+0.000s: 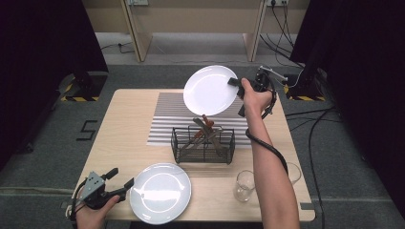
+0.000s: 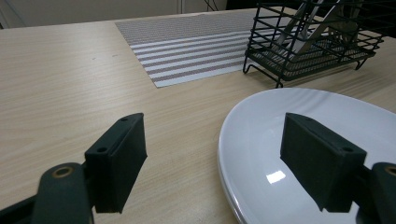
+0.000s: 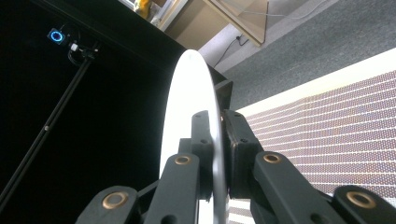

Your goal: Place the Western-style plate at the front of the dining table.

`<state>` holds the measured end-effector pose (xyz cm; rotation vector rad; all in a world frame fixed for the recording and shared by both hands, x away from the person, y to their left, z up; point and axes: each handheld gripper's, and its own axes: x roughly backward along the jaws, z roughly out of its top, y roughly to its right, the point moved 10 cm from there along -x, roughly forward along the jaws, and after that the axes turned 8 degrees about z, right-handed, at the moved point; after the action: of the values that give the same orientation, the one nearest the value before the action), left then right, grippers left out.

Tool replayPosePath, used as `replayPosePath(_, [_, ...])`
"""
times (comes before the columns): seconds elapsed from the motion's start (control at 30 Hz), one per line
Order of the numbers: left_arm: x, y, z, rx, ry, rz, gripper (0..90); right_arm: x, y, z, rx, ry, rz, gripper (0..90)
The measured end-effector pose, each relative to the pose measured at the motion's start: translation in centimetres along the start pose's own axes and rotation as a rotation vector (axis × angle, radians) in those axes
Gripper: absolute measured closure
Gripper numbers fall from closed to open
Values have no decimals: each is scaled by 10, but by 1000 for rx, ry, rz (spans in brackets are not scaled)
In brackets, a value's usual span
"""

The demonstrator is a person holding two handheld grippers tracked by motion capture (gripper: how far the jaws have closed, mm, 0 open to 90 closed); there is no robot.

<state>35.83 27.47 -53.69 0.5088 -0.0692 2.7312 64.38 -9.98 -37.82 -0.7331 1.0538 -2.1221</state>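
We hold a plate (image 1: pixel 210 89) pinched in right tongs (image 1: pixel 235 82), left tongs (image 1: pixel 120 180) spread; next, lower it onto the tabletop (image 1: pixel 129 129).

No readable text or labels anywhere

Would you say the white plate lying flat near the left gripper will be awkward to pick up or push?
The plate on the table looks glossy, so it may slide when nudged. Its low rim lies close to the wood, so the open left gripper probably needs an edge grip, like the right gripper on the raised plate. It appears rigid and breakable.
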Motion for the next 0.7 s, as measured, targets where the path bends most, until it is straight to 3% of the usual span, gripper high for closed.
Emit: replayPosePath(0.7, [0,0,0,-1,-3,0,221,-3,12,-4,3,-7,-32,838])
